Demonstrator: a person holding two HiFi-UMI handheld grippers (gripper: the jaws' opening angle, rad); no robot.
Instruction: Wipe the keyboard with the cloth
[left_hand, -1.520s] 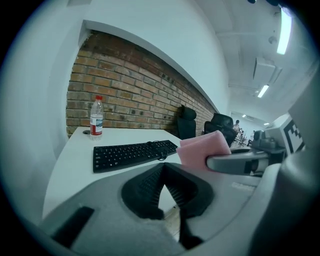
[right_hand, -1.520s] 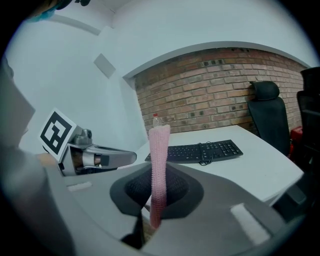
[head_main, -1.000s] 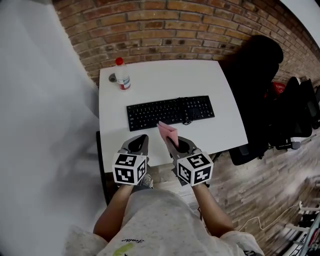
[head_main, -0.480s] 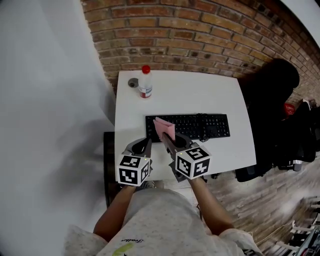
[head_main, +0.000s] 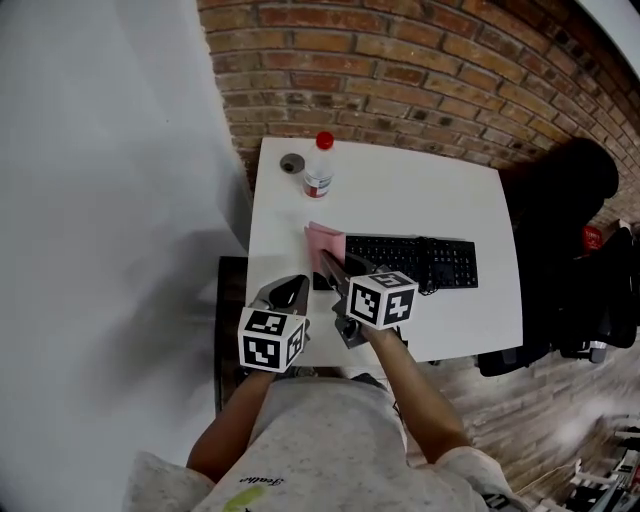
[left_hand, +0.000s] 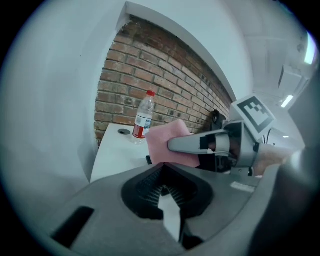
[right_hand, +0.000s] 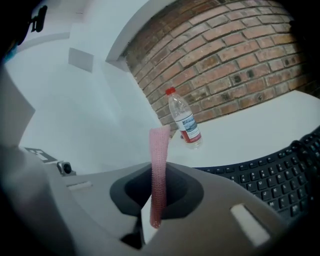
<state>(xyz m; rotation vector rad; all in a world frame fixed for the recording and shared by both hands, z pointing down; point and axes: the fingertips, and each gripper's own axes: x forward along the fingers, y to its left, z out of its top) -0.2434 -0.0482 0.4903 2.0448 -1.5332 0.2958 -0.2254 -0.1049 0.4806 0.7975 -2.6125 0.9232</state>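
Pink cloth (head_main: 325, 242) clamped in right gripper (head_main: 331, 263) — near keyboard (head_main: 425, 262), left gripper (head_main: 290, 289) closed, empty

No readable text: bottle label (head_main: 317, 184), keyboard keys (head_main: 432, 262), shirt print (head_main: 262, 481) too blurred.

We see the cloth (right_hand: 159, 170) as nubby pink fabric; keyboard (head_main: 440, 262) matt black plastic; table (head_main: 400, 195) smooth white, prob. laminate; bottle (head_main: 318, 178) clear glossy plastic; brick wall (head_main: 400, 70) rough; right gripper (head_main: 328, 258) matt grey plastic.
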